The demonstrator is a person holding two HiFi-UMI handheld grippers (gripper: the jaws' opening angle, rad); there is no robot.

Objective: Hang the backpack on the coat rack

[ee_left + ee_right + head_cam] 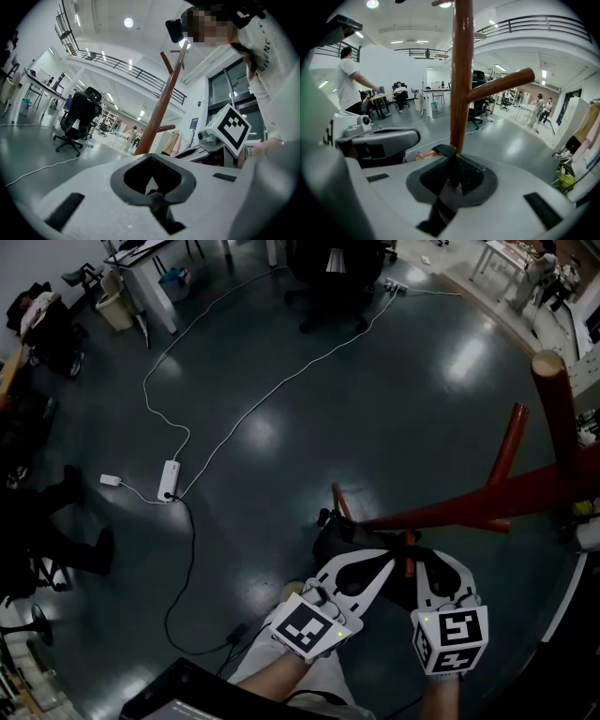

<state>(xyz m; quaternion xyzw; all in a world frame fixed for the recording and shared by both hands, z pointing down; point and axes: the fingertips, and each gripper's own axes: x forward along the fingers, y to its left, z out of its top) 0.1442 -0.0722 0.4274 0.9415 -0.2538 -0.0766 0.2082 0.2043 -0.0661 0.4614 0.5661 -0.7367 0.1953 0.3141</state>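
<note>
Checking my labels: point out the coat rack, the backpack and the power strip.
coat rack (pixel 461 70), right gripper view, on its upright pole.
backpack (pixel 337 538), head view, on its dark body.
power strip (pixel 169 480), head view, on its white casing.

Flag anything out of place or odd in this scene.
Only one thing stands out: a white cable snakes loose across the open floor to a power strip, and a black cord trails on toward the person. It looks like a trip hazard. The coat rack and backpack look undamaged.
</note>
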